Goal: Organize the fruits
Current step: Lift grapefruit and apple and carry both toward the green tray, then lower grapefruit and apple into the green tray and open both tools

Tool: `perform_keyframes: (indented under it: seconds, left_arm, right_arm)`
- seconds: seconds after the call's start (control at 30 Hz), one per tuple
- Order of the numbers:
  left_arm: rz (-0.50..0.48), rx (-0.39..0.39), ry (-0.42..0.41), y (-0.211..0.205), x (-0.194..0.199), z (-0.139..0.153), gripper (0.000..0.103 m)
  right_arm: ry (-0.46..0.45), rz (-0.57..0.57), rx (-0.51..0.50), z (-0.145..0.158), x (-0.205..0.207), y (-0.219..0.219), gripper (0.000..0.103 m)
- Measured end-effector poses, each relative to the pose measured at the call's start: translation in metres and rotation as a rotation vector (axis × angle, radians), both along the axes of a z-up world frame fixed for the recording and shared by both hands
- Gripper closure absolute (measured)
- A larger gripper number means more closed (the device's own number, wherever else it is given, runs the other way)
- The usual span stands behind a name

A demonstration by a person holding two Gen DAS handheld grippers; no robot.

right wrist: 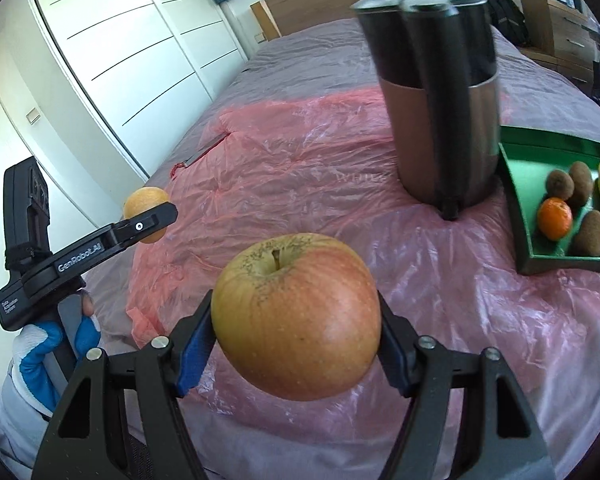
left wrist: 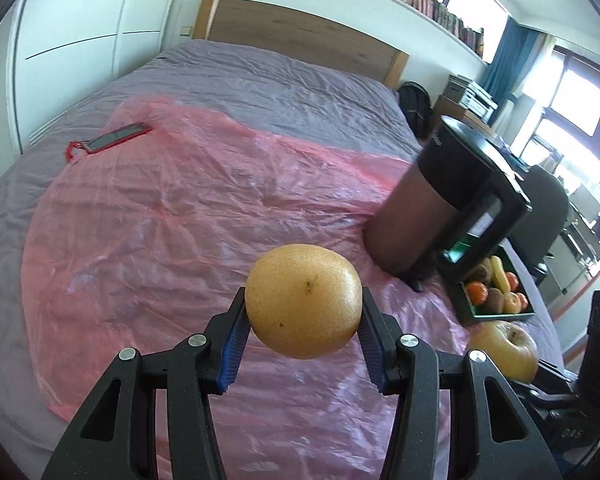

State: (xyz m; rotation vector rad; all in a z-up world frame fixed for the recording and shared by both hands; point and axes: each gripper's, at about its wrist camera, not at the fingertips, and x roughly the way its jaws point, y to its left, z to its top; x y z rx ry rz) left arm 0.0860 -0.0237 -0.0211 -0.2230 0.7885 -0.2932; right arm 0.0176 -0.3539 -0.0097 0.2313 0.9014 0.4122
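Partway done, I judge: the tray (right wrist: 518, 200) (beside the kettle (right wrist: 440, 100)) already holds fruit, while the left gripper (left wrist: 302, 336) pinches a pear (left wrist: 303, 301), possibly, and the right gripper (right wrist: 296, 328) pinches an apple (right wrist: 296, 316), both over the bed (left wrist: 260, 80).

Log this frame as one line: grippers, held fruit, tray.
left gripper: shut on round yellow-brown pear | right gripper: shut on red-yellow apple | both aloft | green rectangular tray: holds fruit
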Motion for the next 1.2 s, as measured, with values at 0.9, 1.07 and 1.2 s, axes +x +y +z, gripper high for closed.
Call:
perform_keyframes:
  seconds: [0.9, 1.07, 1.2]
  left_arm:
    - [-0.509, 0.083, -0.018, -0.289, -0.003, 0.029, 0.058]
    - [-0.513, 0.107, -0.022, -0.333, 0.025, 0.020, 0.058]
    - [-0.501, 0.153, -0.049, -0.366, 0.050, 0.015, 0.058]
  right_arm:
    - [-0.102, -0.385, -0.054, 0.005, 0.005, -0.250, 0.000]
    - [-0.129, -0.398, -0.073, 0.006, 0.038, -0.277, 0.000]
    - [-0.148, -0.414, -0.092, 0.005, 0.066, -0.296, 0.000]
